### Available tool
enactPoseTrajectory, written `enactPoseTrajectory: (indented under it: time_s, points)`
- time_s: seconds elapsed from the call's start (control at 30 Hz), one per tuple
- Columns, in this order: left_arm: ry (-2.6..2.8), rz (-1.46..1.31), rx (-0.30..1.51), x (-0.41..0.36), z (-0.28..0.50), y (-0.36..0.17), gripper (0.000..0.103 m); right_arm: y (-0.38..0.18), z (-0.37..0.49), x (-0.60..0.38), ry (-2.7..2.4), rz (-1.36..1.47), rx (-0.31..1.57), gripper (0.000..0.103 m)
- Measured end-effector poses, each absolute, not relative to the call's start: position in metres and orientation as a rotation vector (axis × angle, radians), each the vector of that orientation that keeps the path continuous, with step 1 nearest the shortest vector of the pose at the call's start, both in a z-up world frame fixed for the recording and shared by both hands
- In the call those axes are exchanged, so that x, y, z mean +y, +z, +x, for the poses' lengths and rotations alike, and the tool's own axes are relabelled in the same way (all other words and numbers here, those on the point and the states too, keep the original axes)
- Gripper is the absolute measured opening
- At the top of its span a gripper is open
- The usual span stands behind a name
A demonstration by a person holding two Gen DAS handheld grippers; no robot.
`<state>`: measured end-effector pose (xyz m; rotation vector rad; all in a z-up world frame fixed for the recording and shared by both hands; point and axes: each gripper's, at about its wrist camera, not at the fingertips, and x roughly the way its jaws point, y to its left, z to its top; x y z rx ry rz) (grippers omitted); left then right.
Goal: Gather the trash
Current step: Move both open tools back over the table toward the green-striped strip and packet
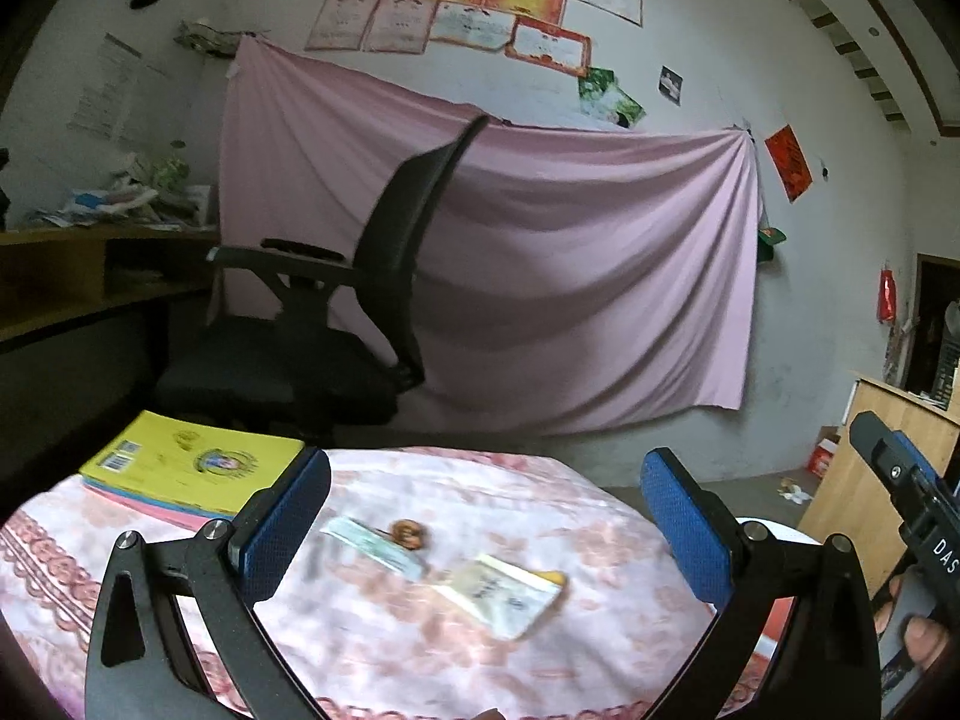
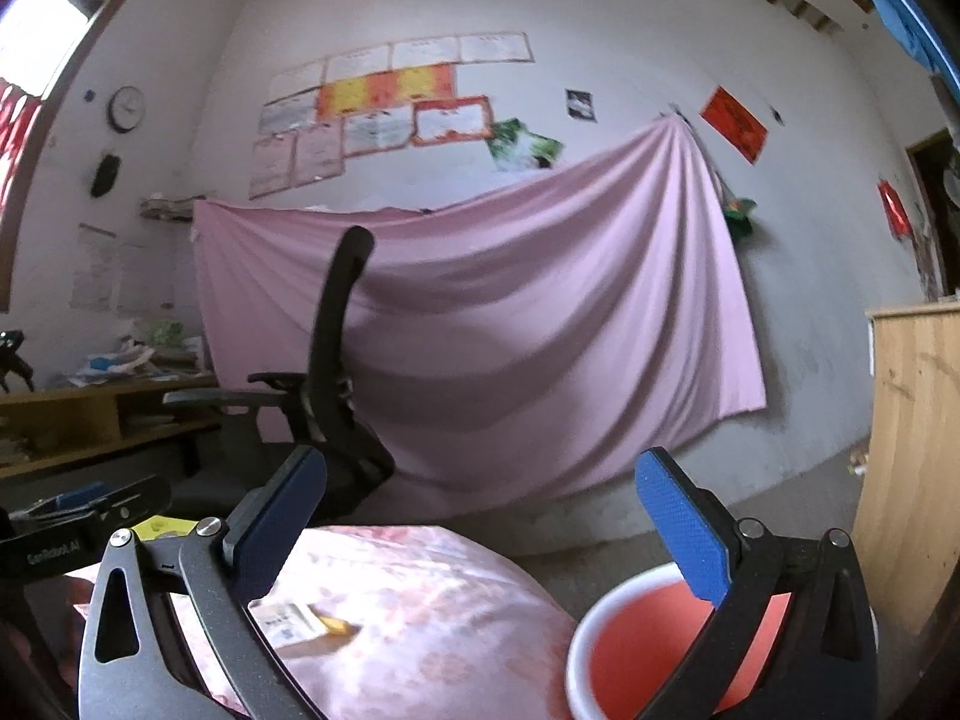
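On the pink floral tablecloth (image 1: pixel 420 660) lie three bits of trash: a pale green-white wrapper (image 1: pixel 372 546), a small brown round piece (image 1: pixel 408 534) and a white and yellow sachet (image 1: pixel 504 594). My left gripper (image 1: pixel 486 516) is open and empty, held above them. My right gripper (image 2: pixel 480 522) is open and empty, above the table's right edge. Its right finger is over a red bin with a white rim (image 2: pixel 654 654). The sachet also shows in the right wrist view (image 2: pixel 294 621). The right gripper's body appears at the right edge of the left wrist view (image 1: pixel 906 480).
A yellow book on a pink stack (image 1: pixel 192 459) lies at the table's far left. A black office chair (image 1: pixel 336 312) stands behind the table before a pink sheet on the wall. A wooden cabinet (image 2: pixel 912 450) stands right, a cluttered wooden desk (image 1: pixel 90 264) left.
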<state>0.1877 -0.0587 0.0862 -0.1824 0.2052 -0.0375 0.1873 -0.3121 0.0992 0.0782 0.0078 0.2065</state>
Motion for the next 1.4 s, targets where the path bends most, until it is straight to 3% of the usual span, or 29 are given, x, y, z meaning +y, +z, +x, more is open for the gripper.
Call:
enactPoseTrajectory:
  time_s: [0.53, 1.0, 1.17, 1.4]
  points:
    - [0.048, -0.117, 0.164, 0.004, 0.177, 0.063, 0.102, 0.086, 0.205, -0.235, 0.323, -0.064, 0.072, 0.103]
    - [0.027, -0.201, 0.462, 0.051, 0.228, 0.039, 0.100, 0.054, 0.265, -0.197, 0.486, -0.130, 0.442, 0.103]
    - [0.020, -0.239, 0.599, 0.059, 0.249, 0.025, 0.091, 0.032, 0.287, -0.175, 0.529, -0.200, 0.639, 0.101]
    - [-0.005, -0.232, 0.721, 0.056, 0.266, 0.009, 0.070, 0.014, 0.294, -0.156, 0.606, -0.273, 0.766, 0.086]
